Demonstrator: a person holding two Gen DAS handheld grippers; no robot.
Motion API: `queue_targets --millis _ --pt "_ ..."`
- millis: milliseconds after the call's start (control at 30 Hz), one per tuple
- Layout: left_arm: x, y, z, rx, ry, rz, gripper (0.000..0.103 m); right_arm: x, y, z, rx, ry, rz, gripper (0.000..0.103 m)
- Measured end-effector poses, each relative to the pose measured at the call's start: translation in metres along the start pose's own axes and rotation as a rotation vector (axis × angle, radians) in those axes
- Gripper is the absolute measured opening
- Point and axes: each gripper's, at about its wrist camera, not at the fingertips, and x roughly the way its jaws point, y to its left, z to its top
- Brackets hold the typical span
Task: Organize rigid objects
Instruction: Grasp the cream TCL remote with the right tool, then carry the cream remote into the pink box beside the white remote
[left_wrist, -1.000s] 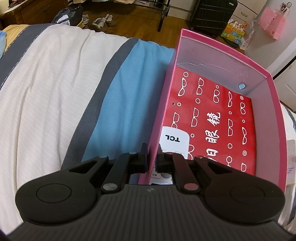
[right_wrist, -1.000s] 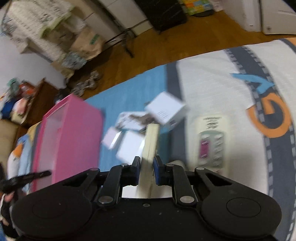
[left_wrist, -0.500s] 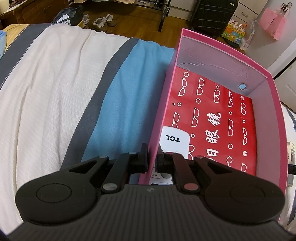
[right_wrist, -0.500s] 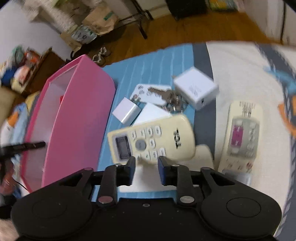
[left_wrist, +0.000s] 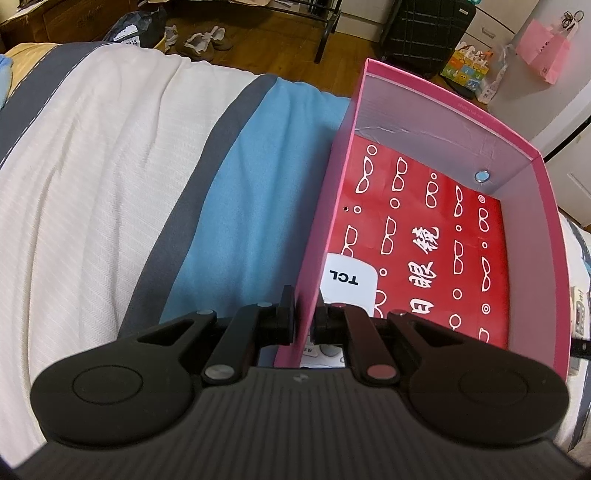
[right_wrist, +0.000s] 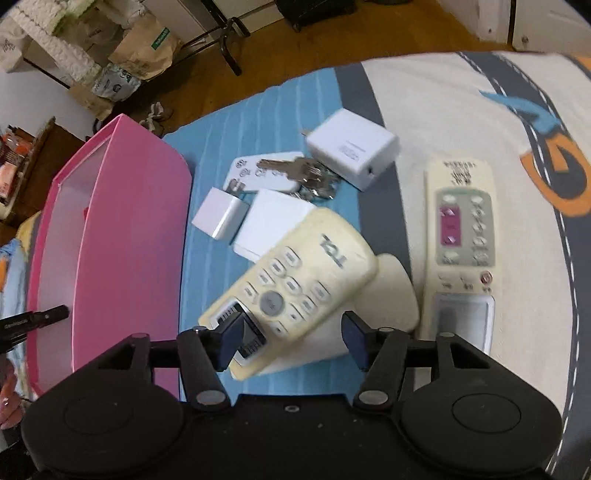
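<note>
The left gripper (left_wrist: 303, 317) pinches the left wall of the pink box (left_wrist: 325, 236), with bare bed (left_wrist: 110, 184) beside. The right gripper (right_wrist: 291, 341) has jaws spread wide around the yellowed TCL remote (right_wrist: 295, 284), which lies on the bed among chargers (right_wrist: 351, 151) and keys (right_wrist: 295, 171).

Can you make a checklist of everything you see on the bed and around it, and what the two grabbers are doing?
Surface: striped white, grey and blue bedspread.
Job's things: open pink cardboard box; yellowed TCL remote; pale remote with a magenta button panel; three white plug adapters, largest; metal keys on a white tag.
Clutter: white TCL remote inside the box.
Grippers: left gripper clamps the box wall; right gripper is open.
Cables: nothing seen.
Surroundings: wooden floor, shoes, paper bags.
</note>
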Motion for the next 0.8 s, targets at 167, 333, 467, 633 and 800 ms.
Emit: queue_targets --millis 167,333,467,633,800 --pt "-0.002 0.001 -0.003 0.003 -0.005 -0.004 0.007 0.011 0.033 0.004 -0.071 -0.029 -0.179 0.083" --pt "-0.004 0.003 -0.004 0.005 -0.008 -0.009 0.007 0.029 0.050 0.003 -0.027 -0.029 -0.243 0.089" --pt "-0.005 0.006 -0.003 0.000 -0.009 -0.021 0.007 0.036 0.060 -0.006 -0.125 -0.058 -0.313 0.088" --pt "-0.004 0.007 -0.002 0.000 -0.009 -0.025 0.008 0.020 0.051 -0.017 -0.233 -0.082 -0.280 0.072" --pt "-0.004 0.011 -0.003 -0.006 -0.007 -0.036 0.008 0.014 0.038 -0.028 -0.301 -0.102 -0.203 0.071"
